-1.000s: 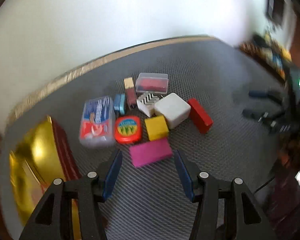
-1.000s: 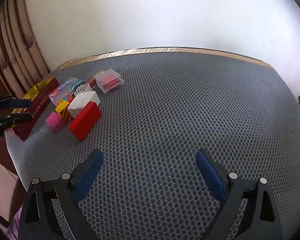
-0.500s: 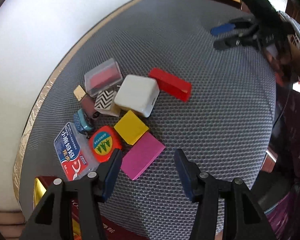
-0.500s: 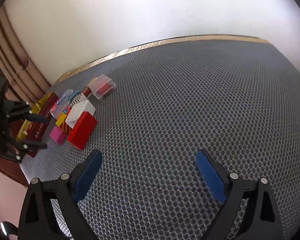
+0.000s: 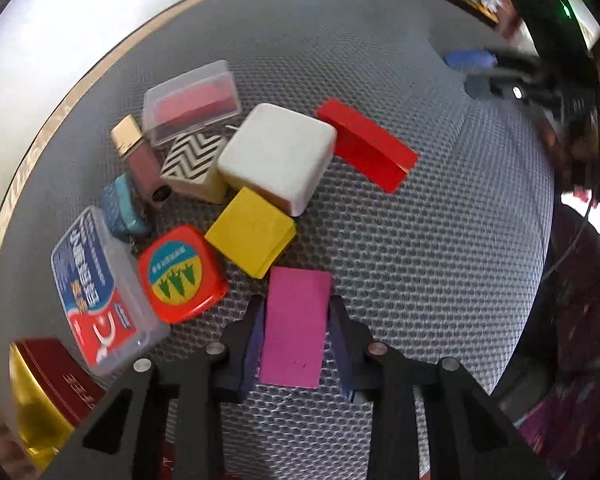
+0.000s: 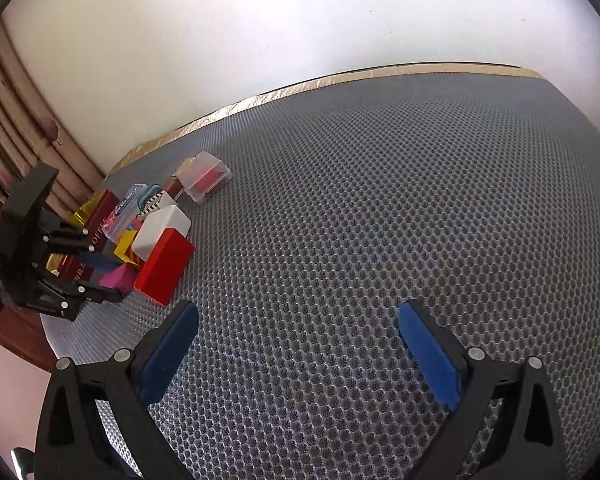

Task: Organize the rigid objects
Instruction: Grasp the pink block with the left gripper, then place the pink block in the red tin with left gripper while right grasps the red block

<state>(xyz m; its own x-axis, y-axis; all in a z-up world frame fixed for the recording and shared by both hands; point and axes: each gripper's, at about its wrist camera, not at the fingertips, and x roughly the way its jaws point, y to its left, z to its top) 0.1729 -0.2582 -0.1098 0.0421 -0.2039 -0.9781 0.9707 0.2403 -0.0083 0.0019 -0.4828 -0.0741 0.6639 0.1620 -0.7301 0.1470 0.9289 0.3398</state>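
A magenta block [image 5: 296,328] lies on the grey mesh mat between the fingers of my left gripper [image 5: 298,320]; the blue pads sit against its two long sides. Beyond it lie a yellow block [image 5: 252,236], a white box [image 5: 278,156], a red block [image 5: 366,144], a red tape measure [image 5: 180,276], a floss box [image 5: 94,288] and a clear case [image 5: 192,102]. My right gripper [image 6: 298,344] is open and empty over bare mat, right of the pile. The left gripper [image 6: 96,276] shows at the pile's near left in the right wrist view.
A gold and dark red tin [image 5: 40,384] stands at the mat's left edge beside the floss box. A zigzag-patterned box [image 5: 194,160], a lipstick tube [image 5: 140,160] and a small teal item [image 5: 122,208] crowd the pile's back left. A white wall runs behind the mat [image 6: 380,200].
My left gripper has come down and forward onto the magenta block and narrowed its fingers around it. My right gripper stays open, with its view shifted slightly.
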